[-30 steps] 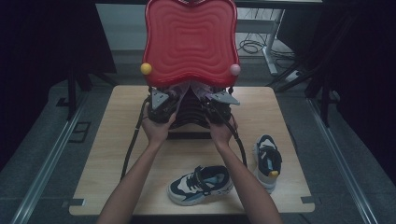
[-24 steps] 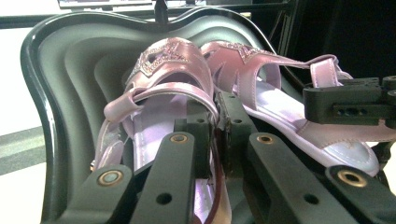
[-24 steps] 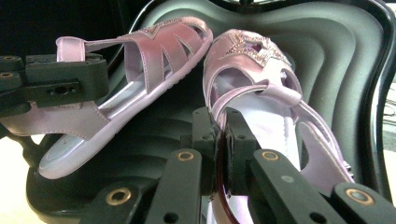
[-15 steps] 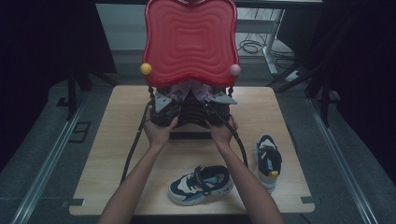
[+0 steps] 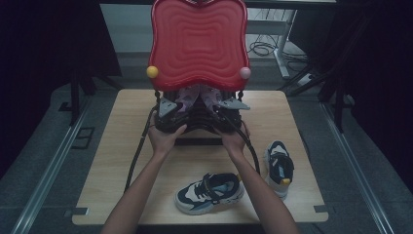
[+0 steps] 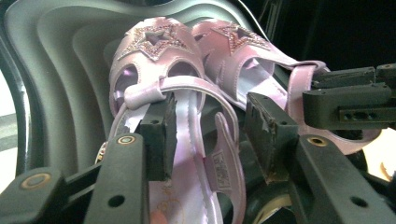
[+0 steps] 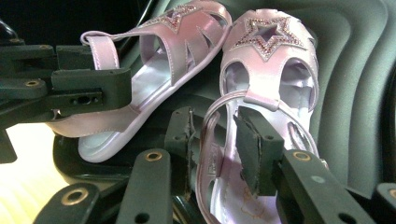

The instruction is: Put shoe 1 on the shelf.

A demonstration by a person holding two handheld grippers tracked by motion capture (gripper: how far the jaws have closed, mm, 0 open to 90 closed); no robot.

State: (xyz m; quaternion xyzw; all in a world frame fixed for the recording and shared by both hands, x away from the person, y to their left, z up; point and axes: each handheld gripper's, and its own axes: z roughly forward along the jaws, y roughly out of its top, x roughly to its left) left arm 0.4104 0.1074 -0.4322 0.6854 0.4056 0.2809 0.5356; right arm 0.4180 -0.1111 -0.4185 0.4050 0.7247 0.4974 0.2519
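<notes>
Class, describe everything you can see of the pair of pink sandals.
The pink sandals look like glossy synthetic leather, each with a glittery star over the toe, cut-out openings and a heel strap. They lie side by side, toes deepest, in a dark moulded case under its red lid.

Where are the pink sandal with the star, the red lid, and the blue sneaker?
Pink sandal (image 6: 156,44): left gripper view, its star.
Red lid (image 5: 198,41): high view, middle.
Blue sneaker (image 5: 209,192): high view, its side.
</notes>
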